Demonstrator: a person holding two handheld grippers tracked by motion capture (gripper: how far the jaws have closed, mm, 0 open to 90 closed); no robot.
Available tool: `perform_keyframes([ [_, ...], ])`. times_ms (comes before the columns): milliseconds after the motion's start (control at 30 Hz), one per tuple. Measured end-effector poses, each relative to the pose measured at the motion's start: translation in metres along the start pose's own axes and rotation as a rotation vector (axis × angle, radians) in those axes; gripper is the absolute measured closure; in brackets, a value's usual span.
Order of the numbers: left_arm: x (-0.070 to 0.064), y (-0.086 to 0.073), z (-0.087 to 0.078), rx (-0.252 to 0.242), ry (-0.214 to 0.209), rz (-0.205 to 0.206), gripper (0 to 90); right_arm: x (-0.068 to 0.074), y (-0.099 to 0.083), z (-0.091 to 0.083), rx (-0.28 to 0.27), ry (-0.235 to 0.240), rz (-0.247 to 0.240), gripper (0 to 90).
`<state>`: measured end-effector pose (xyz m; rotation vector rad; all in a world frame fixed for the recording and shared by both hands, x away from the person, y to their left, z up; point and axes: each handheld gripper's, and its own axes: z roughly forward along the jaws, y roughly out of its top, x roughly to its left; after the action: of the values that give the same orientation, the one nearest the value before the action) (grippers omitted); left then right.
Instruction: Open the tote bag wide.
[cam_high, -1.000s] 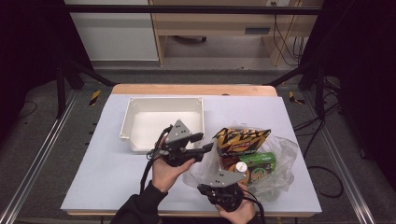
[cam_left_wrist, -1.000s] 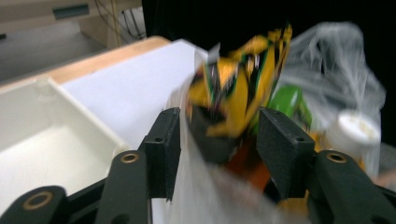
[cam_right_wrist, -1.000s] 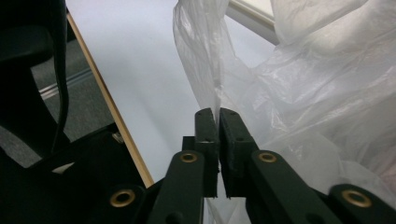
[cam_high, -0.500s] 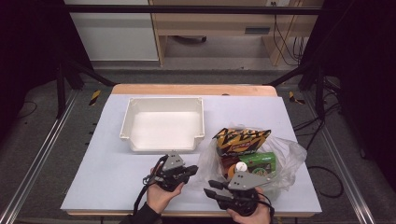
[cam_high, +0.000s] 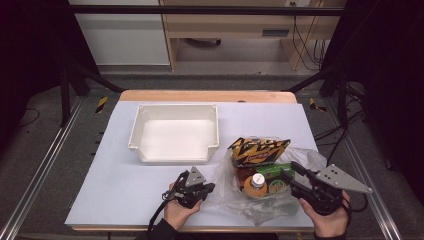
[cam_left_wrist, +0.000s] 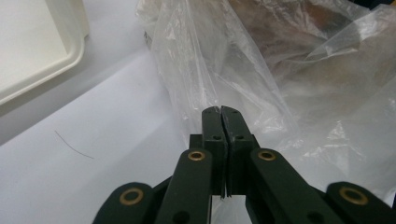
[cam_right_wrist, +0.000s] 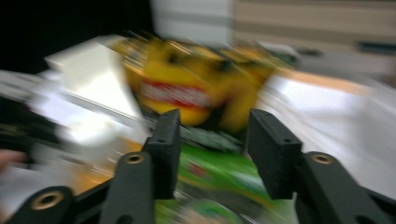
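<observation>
While the left gripper (cam_left_wrist: 222, 108) has its jaws pressed together on the edge of the clear plastic bag (cam_left_wrist: 261, 70) near the table's front edge, the right gripper (cam_right_wrist: 212, 140) is spread wide beside it

White tray (cam_high: 175, 131) – yellow-black striped snack bag (cam_high: 258, 150) – green pack (cam_high: 277, 177) – clear plastic bag (cam_high: 235, 195) – black tongs (cam_left_wrist: 223, 116).
</observation>
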<state>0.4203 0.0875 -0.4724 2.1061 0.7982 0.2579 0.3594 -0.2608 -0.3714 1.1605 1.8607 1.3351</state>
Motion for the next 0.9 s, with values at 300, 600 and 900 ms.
perform_keyframes([
  [300,-0.002,-0.003,0.005,0.01,0.009,0.006,89.6,-0.035,-0.056,0.006,0.169,-0.105,0.035,64.9],
  [600,-0.001,-0.005,0.01,0.016,0.017,0.008,89.7,-0.056,-0.079,0.019,0.19,-0.09,0.111,88.1],
  [900,-0.002,-0.007,0.015,0.016,0.03,0.015,89.9,-0.065,-0.1,0.032,0.317,-0.116,0.149,87.9],
])
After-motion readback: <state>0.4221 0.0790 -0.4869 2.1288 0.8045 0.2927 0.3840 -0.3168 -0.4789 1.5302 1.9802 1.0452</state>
